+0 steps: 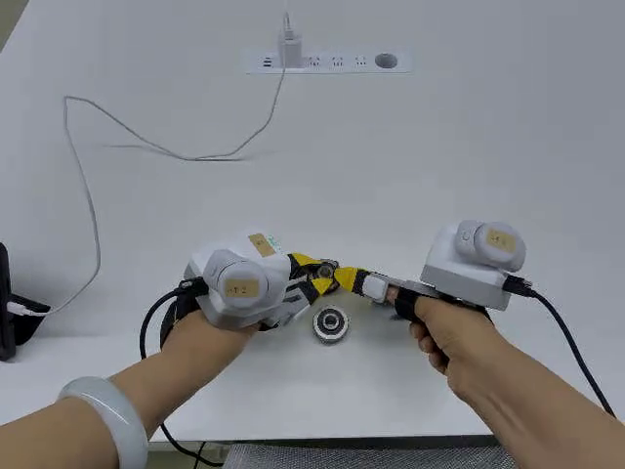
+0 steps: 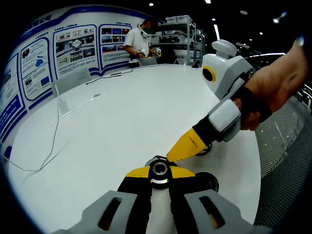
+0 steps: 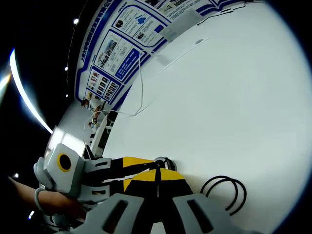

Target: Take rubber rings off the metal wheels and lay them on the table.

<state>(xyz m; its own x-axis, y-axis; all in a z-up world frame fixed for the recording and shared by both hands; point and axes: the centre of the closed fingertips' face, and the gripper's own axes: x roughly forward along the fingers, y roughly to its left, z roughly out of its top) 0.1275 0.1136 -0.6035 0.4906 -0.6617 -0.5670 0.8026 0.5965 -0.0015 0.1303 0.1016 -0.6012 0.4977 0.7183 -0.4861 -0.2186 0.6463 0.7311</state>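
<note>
Two hand-held grippers met tip to tip over the near edge of the white tabletop (image 1: 439, 147). The left claw (image 2: 160, 173) was closed on a small metal wheel (image 2: 159, 168), held clear of the surface with its hub facing the camera. The right claw (image 3: 157, 174), entering the left gripper view from 2 o'clock, had its yellow jaws drawn almost together, their tips touching the rim of that wheel; whether they pinched the rubber ring on it could not be told. A second wheel (image 1: 331, 324) lay flat on the tabletop at 6 o'clock of the meeting claws, just beside them. In the right gripper view, two loose black rubber rings (image 3: 220, 178) lay overlapping on the tabletop at 4 o'clock of the claw tips. A power strip (image 1: 327, 62) sat at 12 o'clock on the far side, with a cable (image 1: 88, 195) trailing from it toward 9 o'clock.
</note>
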